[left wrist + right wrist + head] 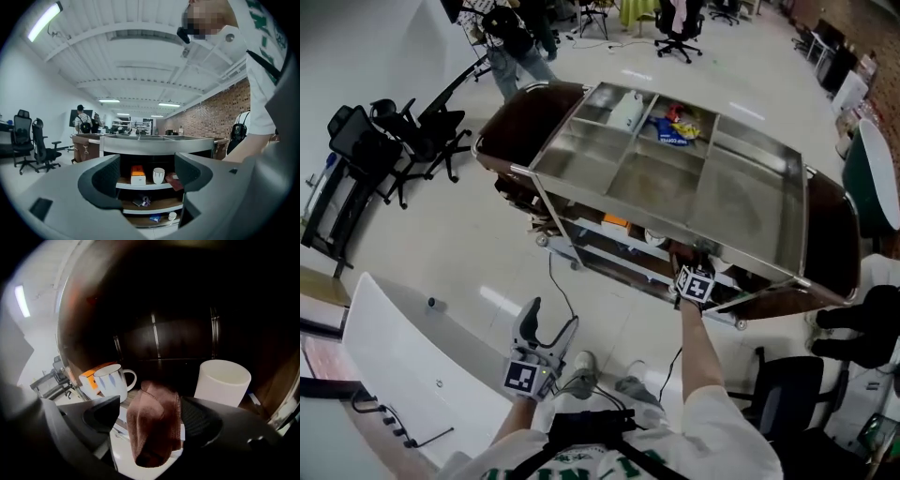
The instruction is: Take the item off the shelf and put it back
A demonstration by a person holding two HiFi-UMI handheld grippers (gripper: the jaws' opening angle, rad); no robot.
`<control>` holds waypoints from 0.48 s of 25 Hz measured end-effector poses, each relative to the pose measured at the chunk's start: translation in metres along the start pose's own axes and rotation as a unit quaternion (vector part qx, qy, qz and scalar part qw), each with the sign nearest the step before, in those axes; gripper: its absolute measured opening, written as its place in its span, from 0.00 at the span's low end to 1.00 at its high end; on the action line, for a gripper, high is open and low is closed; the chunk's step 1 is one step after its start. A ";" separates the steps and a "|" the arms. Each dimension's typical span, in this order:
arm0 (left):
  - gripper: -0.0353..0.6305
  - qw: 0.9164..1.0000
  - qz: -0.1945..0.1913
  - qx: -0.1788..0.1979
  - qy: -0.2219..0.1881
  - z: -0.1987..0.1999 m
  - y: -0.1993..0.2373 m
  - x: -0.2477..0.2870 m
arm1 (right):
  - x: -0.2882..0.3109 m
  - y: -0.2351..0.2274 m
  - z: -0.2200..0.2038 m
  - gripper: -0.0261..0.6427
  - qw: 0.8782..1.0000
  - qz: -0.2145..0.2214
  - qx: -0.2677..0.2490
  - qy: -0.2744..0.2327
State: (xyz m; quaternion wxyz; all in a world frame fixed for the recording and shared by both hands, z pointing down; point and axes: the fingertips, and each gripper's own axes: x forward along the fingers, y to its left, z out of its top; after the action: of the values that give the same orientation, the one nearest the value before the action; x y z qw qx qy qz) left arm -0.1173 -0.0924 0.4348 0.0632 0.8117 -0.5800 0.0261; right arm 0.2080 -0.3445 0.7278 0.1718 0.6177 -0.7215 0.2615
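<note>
indoors, a person stands at a steel-topped shelf cart (656, 183) with the right arm stretched out under its top tray. the right gripper (695, 281) sits at the front edge of the upper tier, its jaws spread wide. a brown cloth (154, 425) lies between them, bunched on the tier's edge with one end drooping over it. neither pad presses on it, so the cloth rests on the shelf and is not in a grip; whether it brushes one jaw cannot be told.

to the cloth's left on the same tier stands a white mug (111, 381) with blue leaf marks, its handle turned toward the cloth. an orange-and-white box (86, 377) is just behind the mug. a plain white cup (221, 382) stands upright to the cloth's right, farther back on the tier.

the left gripper (551, 323) is held low near the person's waist, well apart from the cart. its jaws are open and nothing is between them. its own view looks across the floor at the cart's tiers.

a white bottle (626, 111) and a blue packet (675, 133) lie in compartments of the top tray. black office chairs (422, 141) stand to the left.
</note>
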 end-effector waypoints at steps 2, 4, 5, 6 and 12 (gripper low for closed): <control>0.57 1.000 0.000 -0.001 0.000 -0.004 0.001 0.001 | -0.007 0.004 0.002 0.68 1.000 0.016 0.010 -0.014; 0.57 1.000 -0.005 -0.001 -0.001 -0.010 0.002 0.001 | -0.027 0.016 0.005 0.68 0.999 0.034 0.005 -0.029; 0.57 1.000 -0.011 -0.003 -0.004 -0.007 -0.001 0.003 | -0.040 0.024 0.006 0.68 0.998 0.044 0.002 -0.037; 0.57 1.000 -0.021 -0.005 -0.008 -0.001 -0.006 0.007 | -0.055 0.033 0.008 0.68 0.997 0.054 -0.002 -0.048; 0.57 0.995 -0.086 0.003 -0.041 0.016 -0.034 0.030 | -0.162 0.072 0.027 0.68 0.984 0.107 0.002 -0.139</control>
State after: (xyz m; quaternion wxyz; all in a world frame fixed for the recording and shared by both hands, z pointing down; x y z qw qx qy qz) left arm -0.0762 -0.1119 0.4203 0.0390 0.8590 -0.5104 -0.0107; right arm 0.1679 -0.2227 0.6017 0.0393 0.5674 -0.8000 0.1911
